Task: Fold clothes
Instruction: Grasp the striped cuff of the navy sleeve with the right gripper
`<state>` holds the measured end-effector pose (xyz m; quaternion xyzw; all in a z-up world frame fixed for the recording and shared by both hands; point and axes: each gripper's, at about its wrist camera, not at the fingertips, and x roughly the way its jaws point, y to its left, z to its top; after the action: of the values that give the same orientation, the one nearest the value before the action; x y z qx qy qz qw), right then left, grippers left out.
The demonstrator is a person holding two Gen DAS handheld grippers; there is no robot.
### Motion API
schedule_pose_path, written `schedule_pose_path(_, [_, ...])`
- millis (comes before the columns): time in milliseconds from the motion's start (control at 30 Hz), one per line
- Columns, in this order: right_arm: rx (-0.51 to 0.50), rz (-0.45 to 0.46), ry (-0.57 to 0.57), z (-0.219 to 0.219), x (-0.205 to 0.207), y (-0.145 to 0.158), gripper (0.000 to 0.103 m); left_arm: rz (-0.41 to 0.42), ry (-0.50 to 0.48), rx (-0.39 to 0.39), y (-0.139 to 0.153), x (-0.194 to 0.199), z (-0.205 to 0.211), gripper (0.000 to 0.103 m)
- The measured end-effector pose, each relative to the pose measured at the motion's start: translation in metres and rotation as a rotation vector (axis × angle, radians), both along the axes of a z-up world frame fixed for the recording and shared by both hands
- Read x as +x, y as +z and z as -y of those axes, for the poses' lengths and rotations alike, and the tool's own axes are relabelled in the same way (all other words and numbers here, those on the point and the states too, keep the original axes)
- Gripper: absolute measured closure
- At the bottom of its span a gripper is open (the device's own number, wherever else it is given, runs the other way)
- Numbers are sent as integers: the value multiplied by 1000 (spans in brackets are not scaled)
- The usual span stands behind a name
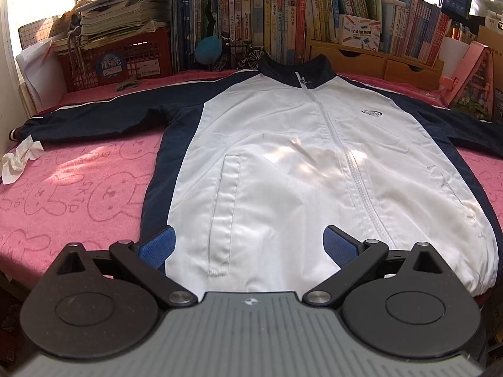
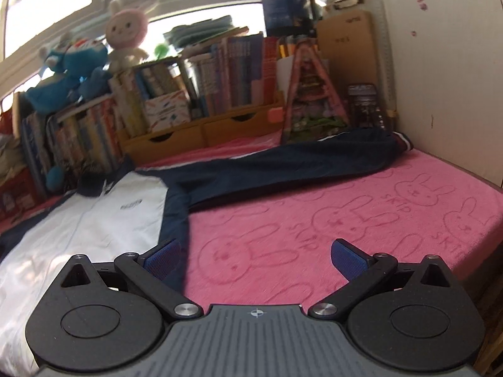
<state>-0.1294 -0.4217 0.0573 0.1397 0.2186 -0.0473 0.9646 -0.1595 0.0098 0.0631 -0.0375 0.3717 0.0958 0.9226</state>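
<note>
A white and navy zip jacket (image 1: 283,163) lies flat and face up on the pink bunny-print cover (image 1: 78,194), collar away from me, both sleeves spread out sideways. My left gripper (image 1: 248,245) is open and empty, just above the jacket's hem. My right gripper (image 2: 256,259) is open and empty over the bare pink cover (image 2: 345,220), right of the jacket's side. In the right wrist view the jacket (image 2: 94,220) lies at left, and its navy sleeve (image 2: 298,163) stretches right toward the wall.
A crumpled white tissue (image 1: 19,160) lies by the left sleeve cuff. Rows of books (image 1: 267,28), a red crate (image 1: 125,59) and wooden drawers (image 1: 371,61) line the back. A white wall (image 2: 456,62) bounds the right side. Plush toys (image 2: 122,37) sit atop books.
</note>
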Motion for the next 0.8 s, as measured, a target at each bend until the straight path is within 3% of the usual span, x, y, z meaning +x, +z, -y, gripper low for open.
schedule_pose_path(300, [195,47,-297,147,114,-21,0,-13,55,-28,-11,57,-13,1])
schedule_pose_path(567, [222,-20,-421,200,194,-45,1,-39,75,-13,-29,90,-18,0])
schedule_pose_path(800, [147,-95,-454,216,238,-51,2,96,48,23,-42,81,-15,0])
